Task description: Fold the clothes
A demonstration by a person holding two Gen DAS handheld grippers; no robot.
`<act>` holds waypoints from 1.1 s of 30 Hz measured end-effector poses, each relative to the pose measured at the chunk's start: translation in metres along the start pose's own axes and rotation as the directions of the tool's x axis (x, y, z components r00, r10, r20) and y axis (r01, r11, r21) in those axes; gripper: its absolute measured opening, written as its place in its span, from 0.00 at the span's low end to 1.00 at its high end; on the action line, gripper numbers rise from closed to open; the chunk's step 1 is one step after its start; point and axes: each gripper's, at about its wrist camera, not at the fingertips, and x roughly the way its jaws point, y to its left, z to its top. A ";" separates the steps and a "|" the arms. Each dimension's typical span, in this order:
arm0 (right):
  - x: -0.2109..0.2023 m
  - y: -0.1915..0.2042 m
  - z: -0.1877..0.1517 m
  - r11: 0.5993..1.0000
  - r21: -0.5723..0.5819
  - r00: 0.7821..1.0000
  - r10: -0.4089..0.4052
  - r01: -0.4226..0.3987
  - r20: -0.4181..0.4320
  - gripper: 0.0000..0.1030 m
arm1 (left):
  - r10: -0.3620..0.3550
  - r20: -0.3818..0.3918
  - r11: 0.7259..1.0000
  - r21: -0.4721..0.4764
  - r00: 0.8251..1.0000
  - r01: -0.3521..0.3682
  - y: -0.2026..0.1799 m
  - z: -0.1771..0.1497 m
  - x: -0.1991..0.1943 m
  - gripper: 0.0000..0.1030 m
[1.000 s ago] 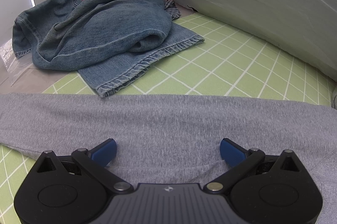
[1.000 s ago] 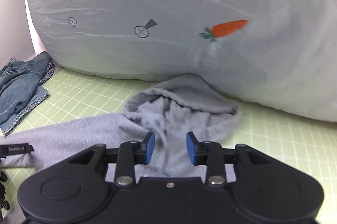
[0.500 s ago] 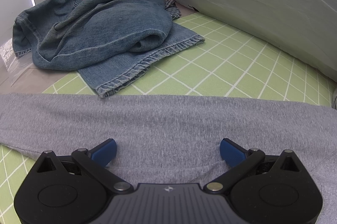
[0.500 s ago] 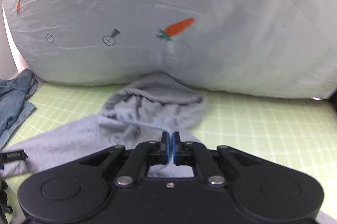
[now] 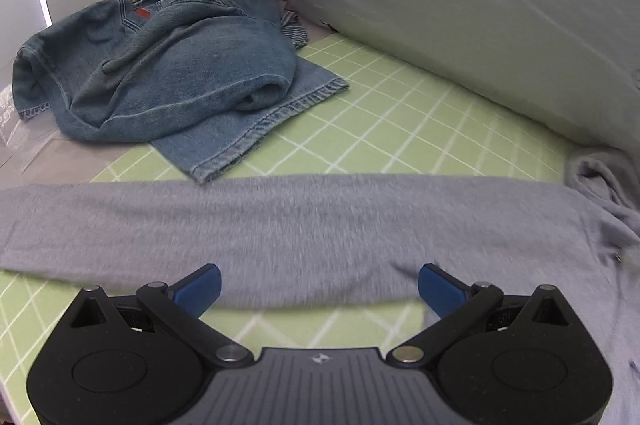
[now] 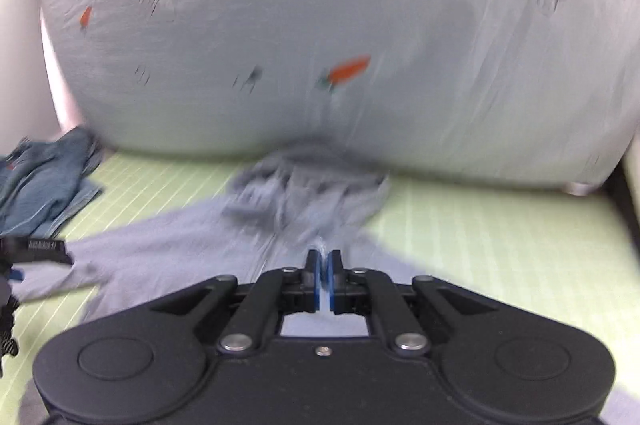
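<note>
A large pale grey quilt printed with carrots is lying bulked along the far edge of the green gridded bed sheet. A grey hoodie is stretching across the middle of the sheet, one long sleeve running toward the left edge and its hood bunching against the quilt's foot. Crumpled blue jeans are sitting at the sheet's far left corner, just beyond the sleeve and apart from it. The left gripper is hovering over the sleeve's near edge with its jaws standing wide and nothing between them. The right gripper is pinching a fold of the hoodie just below the hood, pads pressing together on the cloth.
</note>
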 end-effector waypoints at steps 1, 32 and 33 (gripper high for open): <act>0.001 0.001 -0.006 1.000 0.006 1.000 0.006 -0.006 -0.031 0.06 | -0.001 -0.003 1.000 0.007 1.000 0.001 0.002 -0.005 -0.005 1.00; 0.034 0.072 -0.104 0.971 0.093 0.936 -0.183 0.219 -0.300 1.00 | 0.164 -0.017 0.972 -0.166 0.986 -0.165 0.226 -0.006 -0.003 1.00; 0.035 0.074 -0.107 0.968 0.092 0.930 -0.193 0.232 -0.312 1.00 | 0.171 -0.021 0.971 -0.169 0.985 -0.172 0.235 -0.004 0.001 1.00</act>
